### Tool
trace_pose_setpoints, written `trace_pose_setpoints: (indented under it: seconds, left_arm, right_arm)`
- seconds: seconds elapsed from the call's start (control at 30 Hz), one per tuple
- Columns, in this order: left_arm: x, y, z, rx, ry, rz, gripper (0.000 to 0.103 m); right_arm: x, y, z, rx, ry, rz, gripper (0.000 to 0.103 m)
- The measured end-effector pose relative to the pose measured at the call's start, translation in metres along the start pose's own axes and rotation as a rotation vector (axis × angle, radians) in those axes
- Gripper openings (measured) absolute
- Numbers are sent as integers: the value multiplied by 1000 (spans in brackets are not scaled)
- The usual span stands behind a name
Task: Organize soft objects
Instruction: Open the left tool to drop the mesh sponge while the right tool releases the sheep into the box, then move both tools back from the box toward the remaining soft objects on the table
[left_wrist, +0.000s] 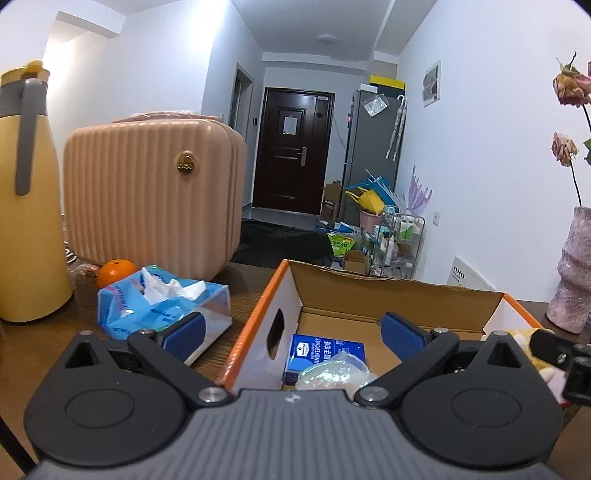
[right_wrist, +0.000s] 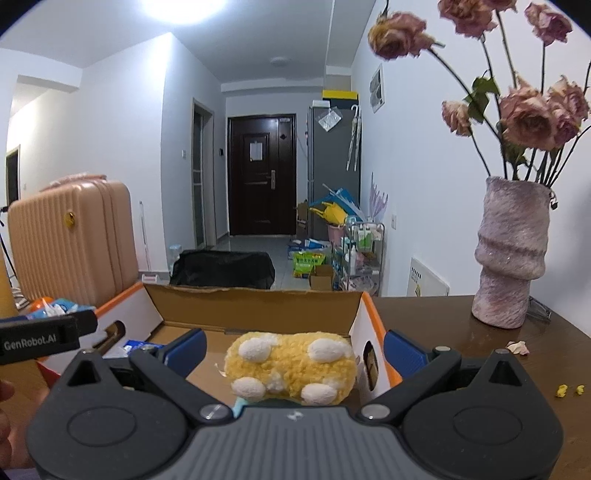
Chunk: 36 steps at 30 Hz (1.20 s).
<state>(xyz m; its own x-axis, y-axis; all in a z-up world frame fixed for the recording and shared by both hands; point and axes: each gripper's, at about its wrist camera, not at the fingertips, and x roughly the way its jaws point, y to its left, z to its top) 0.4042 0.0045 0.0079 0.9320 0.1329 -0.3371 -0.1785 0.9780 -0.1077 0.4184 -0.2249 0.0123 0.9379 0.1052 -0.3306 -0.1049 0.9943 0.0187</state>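
Nearest the lens: right gripper spread wide, gripping nothing, yellow plush toy lying loose between its fingers inside cardboard box. Left gripper likewise released above handkerchief pack. Beyond, tissue pack on table.

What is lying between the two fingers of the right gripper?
In the right wrist view, a yellow plush toy with white paws lies between the open fingers of the right gripper, inside the cardboard box. Neither finger visibly touches it.
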Motion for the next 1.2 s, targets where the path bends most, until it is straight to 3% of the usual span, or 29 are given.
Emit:
trace_pose_setpoints:
  seconds: [0.57,1.2]
  left_arm:
    - [-66,19,-17,11,-23,-4,103]
    - [-133,37,-41,44,-4,-25,103]
  right_arm:
    - [-70,-4,-23,-27,-33,21,102]
    - [-133,-12,-62,-37,-2,10,103]
